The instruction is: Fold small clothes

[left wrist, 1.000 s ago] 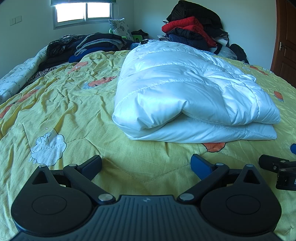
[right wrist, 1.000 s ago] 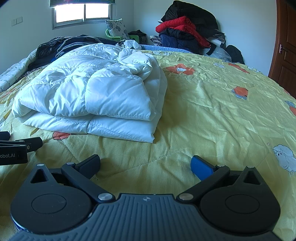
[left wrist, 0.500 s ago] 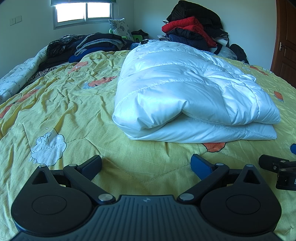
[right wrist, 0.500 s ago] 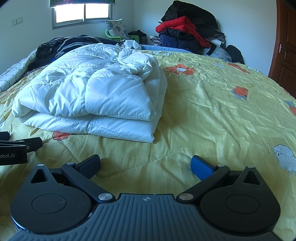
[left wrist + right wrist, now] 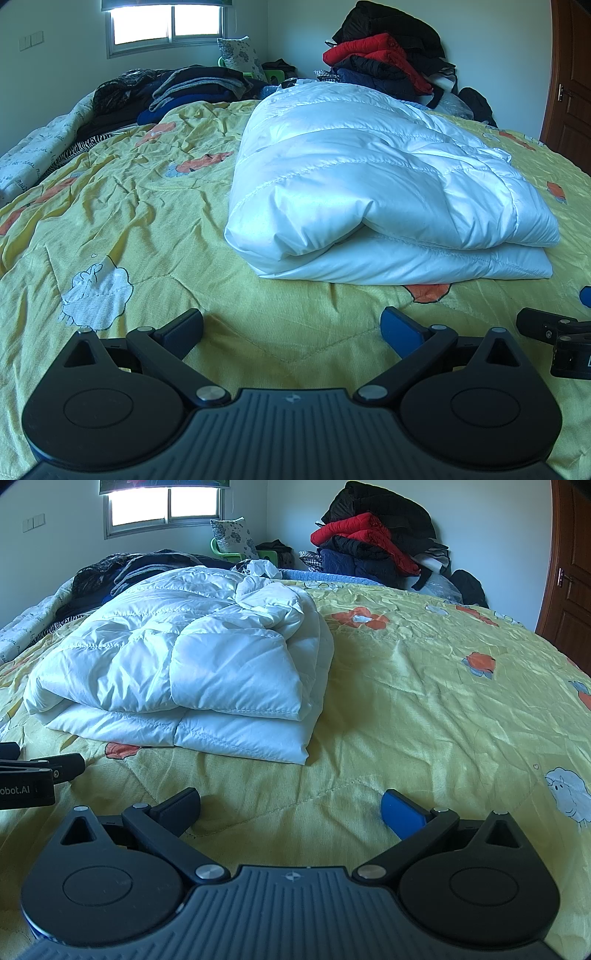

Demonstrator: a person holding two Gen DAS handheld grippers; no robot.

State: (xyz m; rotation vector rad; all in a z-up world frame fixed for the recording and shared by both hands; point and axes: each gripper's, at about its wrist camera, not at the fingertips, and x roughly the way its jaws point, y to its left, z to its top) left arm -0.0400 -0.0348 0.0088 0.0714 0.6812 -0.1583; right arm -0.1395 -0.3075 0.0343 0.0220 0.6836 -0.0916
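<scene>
Far left I see dark folded clothes (image 5: 192, 88) stacked along the bed edge, under the window (image 5: 168, 24). My left hand-held gripper (image 5: 291, 326) sits low over the yellow bedspread (image 5: 147, 206), fingers spread wide, nothing btwn them, w/ a white sheep print (image 5: 96, 291) just to its left. Ahead of it, apart from the fingertips, lies the white puffy jacket (image 5: 388, 195): folded over on itself, two thick layers, rounded fold facing me, resting on the bedspread roughly mid-bed. An orange print (image 5: 428, 291) pokes out from under its near edge.

Right wrist view: same jacket (image 5: 192, 672) is left of centre, stacked hem edges toward me, crumpled part on top at the back. My right hand-held gripper (image 5: 291, 806) is also wide open, empty, just above the bedspread, jacket well ahead and to the left of it. Both grippers are side by side; each shows at the edge of the other's view.

Behind, against the wall, a pile of red and black coats (image 5: 373, 542). Far right, a brown door (image 5: 570, 565).
</scene>
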